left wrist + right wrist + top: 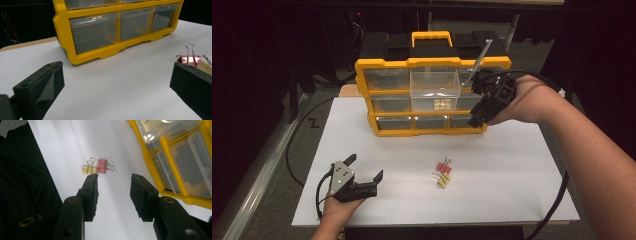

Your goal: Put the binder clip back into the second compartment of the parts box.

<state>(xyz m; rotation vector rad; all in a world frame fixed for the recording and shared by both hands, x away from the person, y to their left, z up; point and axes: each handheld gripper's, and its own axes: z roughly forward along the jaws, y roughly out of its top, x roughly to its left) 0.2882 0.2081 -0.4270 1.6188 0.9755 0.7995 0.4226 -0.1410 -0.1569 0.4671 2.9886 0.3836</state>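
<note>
Two binder clips lie on the white tabletop [512, 165] in front of us, a yellow clip [444, 181] nearest and a red clip [443, 166] touching it just behind, their wire handles tangled close together. To their left, our left gripper [364, 172] rests low at the near edge of the tabletop with its jaws wide apart and nothing between them; in the left gripper view the red clip [189, 59] peeks over the right jaw.

Farther back, our right gripper [478, 119] hangs in the air beside the right end of the organizer [384, 62], jaws part-way apart and empty. In the right gripper view the jaws point down toward the yellow clip [88, 169] and the red clip [101, 166], which are still well off. Behind it all, the organizer stands upright with one clear drawer [434, 87] pulled out of its middle row; some small tan pieces seem to sit in the drawer, though we cannot make them out.

From here we judge the risks to be these. Because the clips touch, jaws closing on one may drag or flick the other away. The flat clip bodies sit low, so a shallow approach could skid over them, and pinching a wire handle instead could let the clip swing loose. The right gripper is also close to the organizer, and a careless swing could knock it or the open drawer.
</note>
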